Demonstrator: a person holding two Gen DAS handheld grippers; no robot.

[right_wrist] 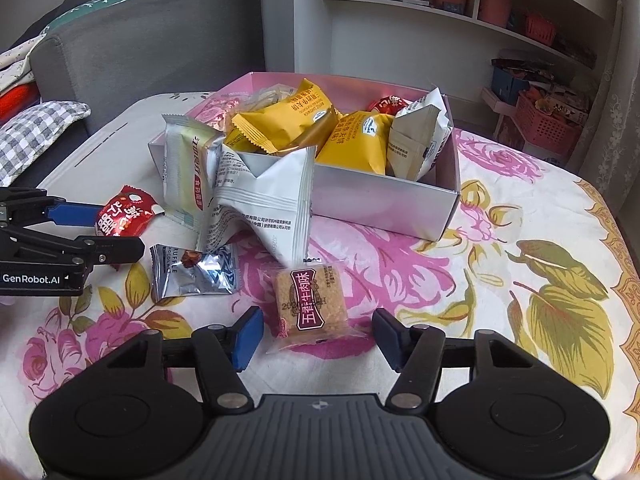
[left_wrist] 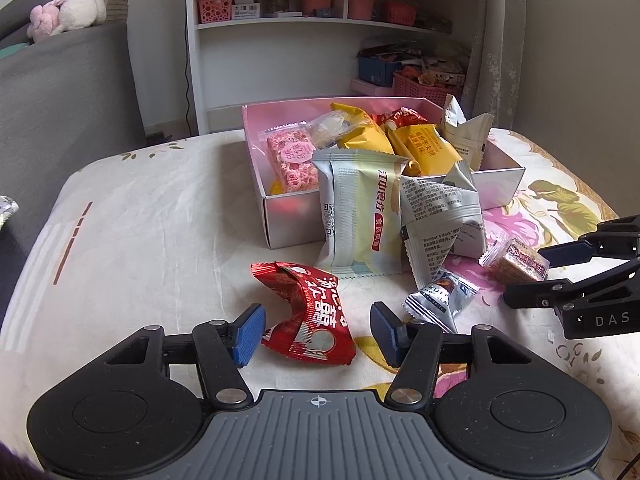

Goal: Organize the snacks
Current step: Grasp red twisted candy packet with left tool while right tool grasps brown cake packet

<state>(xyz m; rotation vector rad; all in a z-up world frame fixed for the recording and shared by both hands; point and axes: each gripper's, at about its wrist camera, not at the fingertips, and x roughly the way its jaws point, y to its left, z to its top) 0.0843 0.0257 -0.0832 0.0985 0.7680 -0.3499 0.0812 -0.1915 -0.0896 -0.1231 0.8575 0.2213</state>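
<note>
A crumpled red snack packet [left_wrist: 308,312] lies on the floral cloth between the blue pads of my left gripper [left_wrist: 318,334]. Its jaws are open, with a gap at the right pad. In the right wrist view, a square brown snack in clear wrap [right_wrist: 316,304] sits between the pads of my right gripper [right_wrist: 316,338]. Neither pad presses on it, so this gripper is open too. An open silver box [left_wrist: 292,220] holds yellow, pink and white packets. A pale green packet [left_wrist: 356,220] and a white packet [left_wrist: 440,216] lean on its front. A silver chocolate packet [right_wrist: 196,272] lies between the grippers.
The floral cloth [right_wrist: 500,280] spreads bare to the right of the box. A grey sofa [right_wrist: 160,40] with a checked pillow [right_wrist: 36,136] stands to the left. White shelves [left_wrist: 320,28] and a pink basket [right_wrist: 548,120] are behind.
</note>
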